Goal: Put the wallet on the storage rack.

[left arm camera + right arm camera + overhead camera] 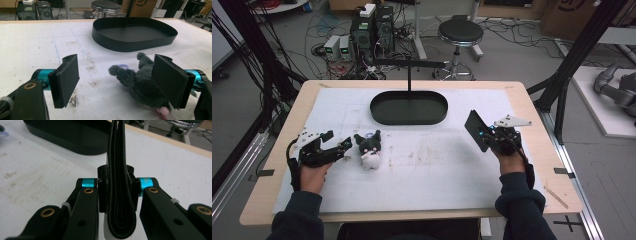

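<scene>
- Black folded wallet (120, 192), clamped between the right gripper's (492, 134) jaws at 3 o'clock on the table, held raised, probably for carrying to the oval tray (409, 118) at 12 o'clock.
- Left gripper (338, 142), at 9 o'clock: jaws wide, flanking the grey plush toy (142, 83) without squeezing, likely before a grasp.
- Stained white mat (432, 165) on a wooden table (522, 95); stool (460, 33), computers and cables beyond.

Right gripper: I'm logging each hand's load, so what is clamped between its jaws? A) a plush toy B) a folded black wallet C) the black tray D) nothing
B: the right gripper has its jaws pressed against both sides of a folded black wallet, lifted off the table.
</scene>
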Tool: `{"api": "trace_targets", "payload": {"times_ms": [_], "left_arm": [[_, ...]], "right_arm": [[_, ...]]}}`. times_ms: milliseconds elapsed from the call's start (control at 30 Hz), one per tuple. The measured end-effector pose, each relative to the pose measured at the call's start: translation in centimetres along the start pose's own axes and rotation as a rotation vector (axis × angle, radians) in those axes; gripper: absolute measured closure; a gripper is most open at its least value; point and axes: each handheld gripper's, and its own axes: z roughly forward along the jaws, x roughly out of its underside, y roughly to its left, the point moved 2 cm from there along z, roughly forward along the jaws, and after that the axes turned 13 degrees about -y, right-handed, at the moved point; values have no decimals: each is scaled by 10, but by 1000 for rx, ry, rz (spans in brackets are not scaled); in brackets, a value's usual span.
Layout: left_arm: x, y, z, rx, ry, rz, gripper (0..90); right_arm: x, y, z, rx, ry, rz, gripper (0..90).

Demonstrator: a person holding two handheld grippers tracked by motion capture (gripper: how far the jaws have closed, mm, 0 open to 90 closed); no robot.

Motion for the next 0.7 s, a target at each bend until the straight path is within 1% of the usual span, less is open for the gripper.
{"api": "trace_targets", "payload": {"times_ms": [67, 133, 167, 200, 267, 400, 533, 600, 633, 667, 700], "left_arm": [[0, 0, 0, 3, -3, 0, 219], [0, 0, 1, 5, -4, 0, 219], [0, -1, 1, 8, -4, 0, 219], [0, 0, 1, 10, -3, 2, 219], [0, 0, 1, 13, -7, 2, 219], [0, 0, 2, 14, -8, 0, 219], [0, 0, 2, 17, -6, 3, 219], [0, 0, 2, 20, -5, 5, 219], [0, 0, 2, 19, -5, 5, 219], [0, 0, 3, 19, -5, 4, 219], [0, 0, 3, 20, -6, 5, 219]], "right_arm": [[-7, 0, 4, -21, -12, 0, 773], [-15, 1, 9, -38, -25, -12, 773], [-24, 2, 16, -66, -35, -19, 773], [-24, 2, 16, -66, -35, -19, 773], [-31, 2, 23, -97, -43, -30, 773], [-42, 4, 42, -166, -57, -8, 773], [-51, 11, 63, -220, -93, -26, 773], [-54, 16, 74, -241, -90, -29, 773], [-56, 18, 80, -249, -89, -41, 773], [-60, 25, 92, -256, -92, -60, 773], [-60, 25, 92, -256, -92, -60, 773]]}}
